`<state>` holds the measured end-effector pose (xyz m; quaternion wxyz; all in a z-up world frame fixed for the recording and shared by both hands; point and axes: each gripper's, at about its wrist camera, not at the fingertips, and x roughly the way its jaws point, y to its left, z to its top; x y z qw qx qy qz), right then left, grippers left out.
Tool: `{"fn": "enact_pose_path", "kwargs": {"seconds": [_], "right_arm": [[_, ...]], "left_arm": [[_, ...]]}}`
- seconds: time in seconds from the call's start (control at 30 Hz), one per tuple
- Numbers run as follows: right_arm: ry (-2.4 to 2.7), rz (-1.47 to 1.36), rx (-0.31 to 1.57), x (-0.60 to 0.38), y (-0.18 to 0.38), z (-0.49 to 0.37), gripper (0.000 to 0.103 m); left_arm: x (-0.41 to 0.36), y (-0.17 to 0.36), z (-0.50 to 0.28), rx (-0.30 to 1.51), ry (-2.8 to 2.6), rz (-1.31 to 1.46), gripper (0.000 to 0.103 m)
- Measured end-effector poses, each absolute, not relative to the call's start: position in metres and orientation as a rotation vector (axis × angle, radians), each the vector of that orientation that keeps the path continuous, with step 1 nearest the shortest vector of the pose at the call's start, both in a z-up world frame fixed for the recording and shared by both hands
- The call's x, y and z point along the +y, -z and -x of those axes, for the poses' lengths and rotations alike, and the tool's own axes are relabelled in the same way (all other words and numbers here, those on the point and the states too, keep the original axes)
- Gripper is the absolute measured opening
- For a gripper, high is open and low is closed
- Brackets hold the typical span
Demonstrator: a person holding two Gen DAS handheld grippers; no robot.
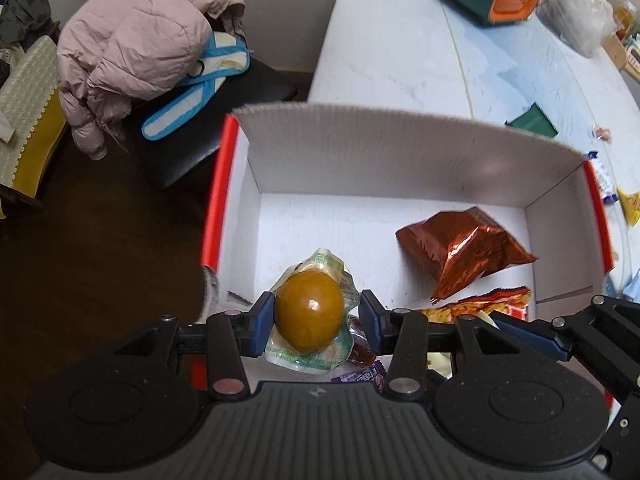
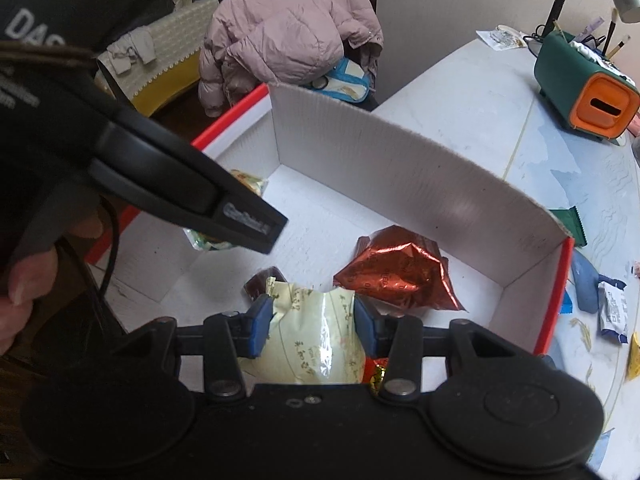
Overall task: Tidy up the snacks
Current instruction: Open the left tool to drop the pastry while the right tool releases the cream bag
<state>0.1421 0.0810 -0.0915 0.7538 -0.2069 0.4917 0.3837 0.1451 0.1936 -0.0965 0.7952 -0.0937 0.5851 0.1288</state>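
Observation:
My left gripper (image 1: 312, 316) is shut on a vacuum-packed brown egg (image 1: 310, 310) and holds it low over the near left part of a white cardboard box (image 1: 360, 148) with red edges. A red foil packet (image 1: 460, 248) lies on the box floor at the right, with an orange packet (image 1: 480, 306) and a purple one (image 1: 362, 380) nearer me. In the right wrist view my right gripper (image 2: 314, 320) is shut on a cream packet (image 2: 320, 340) above the box floor, just short of the red foil packet (image 2: 400, 276). A dark brown packet (image 2: 264, 280) lies beside it.
The box stands on a pale table (image 1: 400, 40). A green and orange holder (image 2: 588, 92) stands at the far side, and loose snack packets (image 2: 612, 312) lie right of the box. A chair with a pink jacket (image 1: 132, 40) stands left of the table.

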Motion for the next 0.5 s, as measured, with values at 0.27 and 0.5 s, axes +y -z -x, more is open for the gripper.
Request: {"fn": "enact_pose_path", "kwargs": {"seconds": [0.27,0.5], "right_arm": [[-0.823,0.471,1.093,0.085,0.107,-0.142,0.043],[-0.821,0.453,1.093,0.08,0.106,-0.144,0.044]], "left_arm": [[0.178,0.11,-0.151,1.276,-0.241,0.139,0.045],[0.18,0.114,-0.151,1.292,-0.24,0.152,0.047]]}}
